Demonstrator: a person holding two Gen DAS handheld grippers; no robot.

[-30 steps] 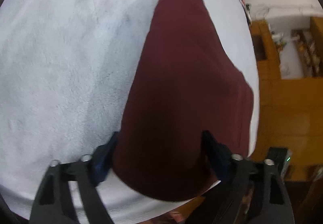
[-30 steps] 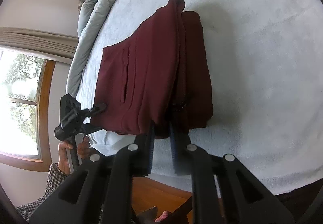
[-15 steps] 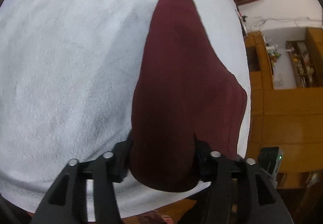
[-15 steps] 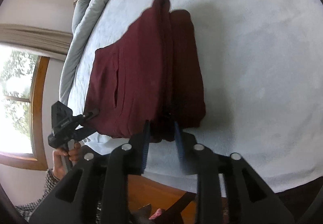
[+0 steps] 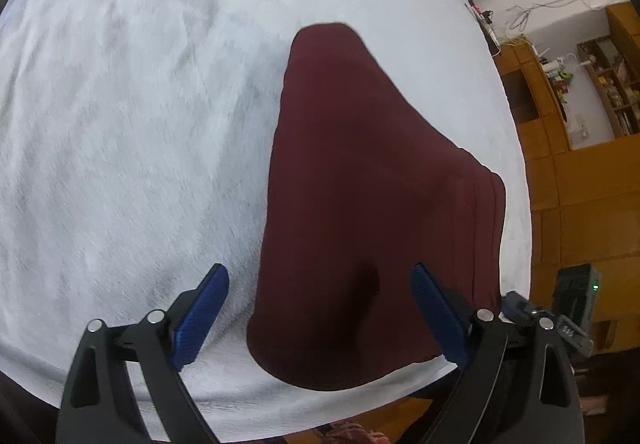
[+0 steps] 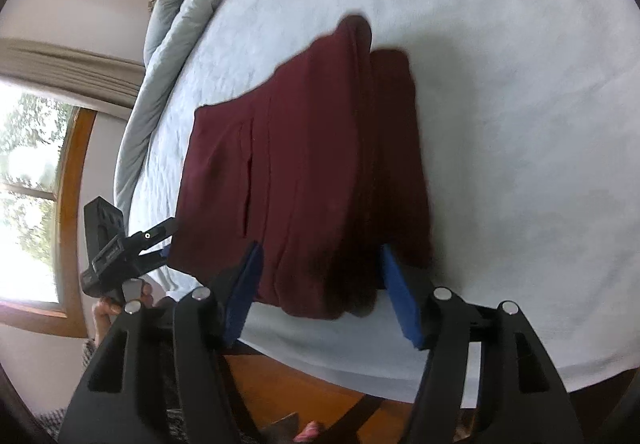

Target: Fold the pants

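Maroon pants (image 5: 360,204) lie folded on the white bed (image 5: 120,124) in the left wrist view, near the bed's front edge, with the left gripper (image 5: 320,308) hovering over their near end, its blue fingers (image 5: 200,312) spread wide and holding nothing. In the right wrist view the pants (image 6: 304,172) lie in stacked layers near the same edge of the bed (image 6: 520,124), the right gripper (image 6: 320,292) above their near end with fingers (image 6: 400,296) spread apart, and the left gripper (image 6: 160,240) at the pants' left corner.

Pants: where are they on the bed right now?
The pants lie folded on the white bed near its front edge; in both wrist views they sit just ahead of the open tongs, with the grey quilt further left.
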